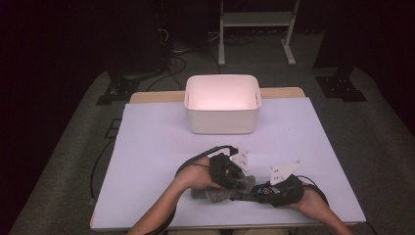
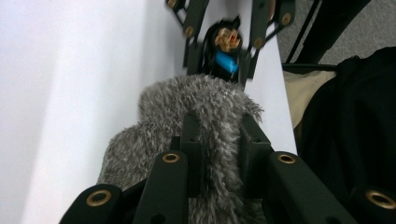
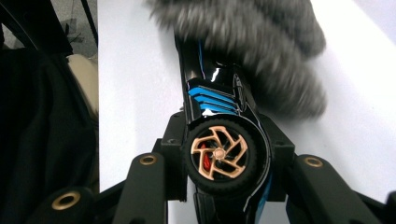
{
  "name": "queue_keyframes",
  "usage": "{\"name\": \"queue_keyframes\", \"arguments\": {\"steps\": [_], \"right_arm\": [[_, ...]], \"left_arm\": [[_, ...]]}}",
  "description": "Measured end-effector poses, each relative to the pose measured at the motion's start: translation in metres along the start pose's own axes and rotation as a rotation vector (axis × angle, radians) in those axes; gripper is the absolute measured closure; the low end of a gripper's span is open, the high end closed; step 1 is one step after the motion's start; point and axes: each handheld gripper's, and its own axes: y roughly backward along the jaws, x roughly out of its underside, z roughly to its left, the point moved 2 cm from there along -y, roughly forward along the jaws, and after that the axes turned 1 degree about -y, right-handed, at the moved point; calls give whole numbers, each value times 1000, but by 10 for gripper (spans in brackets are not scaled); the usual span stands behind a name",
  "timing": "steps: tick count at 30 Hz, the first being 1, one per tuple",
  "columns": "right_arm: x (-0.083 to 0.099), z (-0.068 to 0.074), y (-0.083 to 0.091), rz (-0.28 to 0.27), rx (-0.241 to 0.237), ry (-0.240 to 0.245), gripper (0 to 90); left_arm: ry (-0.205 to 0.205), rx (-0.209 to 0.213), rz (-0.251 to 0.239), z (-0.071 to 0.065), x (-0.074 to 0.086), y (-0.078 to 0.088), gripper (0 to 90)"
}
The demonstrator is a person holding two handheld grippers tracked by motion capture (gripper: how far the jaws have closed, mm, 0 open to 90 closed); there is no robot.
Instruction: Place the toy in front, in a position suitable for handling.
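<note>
The left hand-held gripper (image 2: 219, 154) pinches the grey furry cover (image 2: 196, 121) between its jaws. Straight ahead, the right hand-held gripper (image 3: 224, 158) clamps the black toy car (image 3: 219, 140) at its wheel (copper rim), cover just beyond it, over the desk (image 1: 161, 142).

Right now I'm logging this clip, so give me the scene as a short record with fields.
surface: white table
container: white bin, at the far side
left tongs: shut on grey furry cover
right tongs: clamped on black toy car at its gold-spoked wheel
relation: furry cover sits over the car's far end
</note>
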Motion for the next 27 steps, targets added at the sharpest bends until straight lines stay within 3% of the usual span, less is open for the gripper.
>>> {"name": "queue_keyframes", "arguments": {"steps": [7, 12, 16, 27], "right_arm": [[-2, 1, -3, -9, 0, -10, 605], [-2, 1, -3, -11, 3, -6, 606], [-2, 0, -3, -3, 5, 1, 607], [-3, -3, -3, 12, -4, -2, 609]], "left_arm": [[-48, 30, -2, -3, -26, -20, 760], [-55, 11, 27, -3, -26, -20, 760], [-39, -17, 44, -1, -10, -7, 760], [83, -87, 37, 2, 47, 31, 758]]}}
